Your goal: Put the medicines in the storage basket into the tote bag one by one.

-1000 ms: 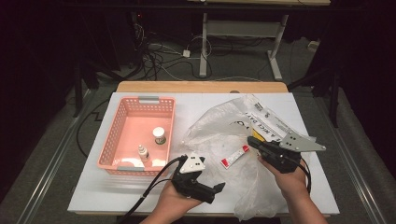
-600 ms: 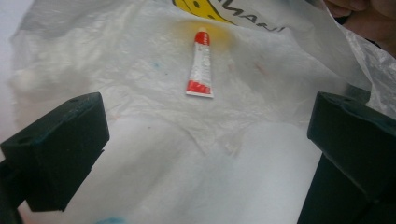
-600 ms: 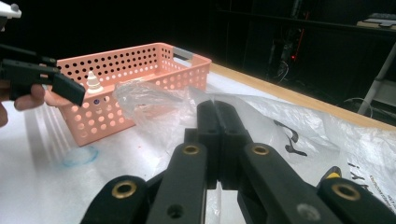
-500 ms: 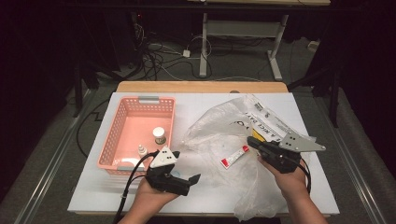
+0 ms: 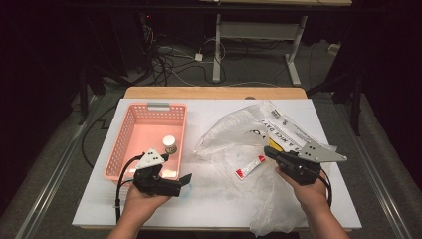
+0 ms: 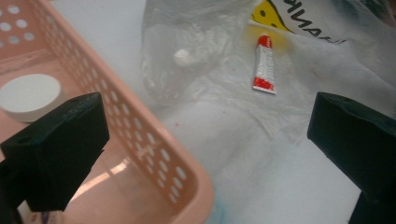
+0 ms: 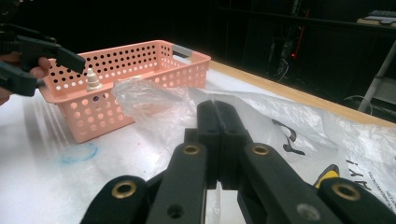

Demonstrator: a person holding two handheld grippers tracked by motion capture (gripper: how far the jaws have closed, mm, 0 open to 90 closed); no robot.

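Observation:
A crumpled clear plastic bag with black print lies on the right half of the white table. A small red-and-white tube rests in its folds, also seen in the left gripper view. My right gripper is at the bag's right side, its jaws shut together on the bag's film. My left gripper is open with nothing between its jaws, hovering at the near right corner of the pink basket. In the left gripper view the basket's rim runs between the jaws.
Inside the basket stand a white-capped jar and a small dropper bottle. A blue ring is drawn on the table in front of the basket. A wooden strip edges the table's far side. Cables and desk legs lie on the floor beyond.
My left gripper has moved left, from in front of the bag to the basket's near right corner. The right hand and the bag have stayed put.

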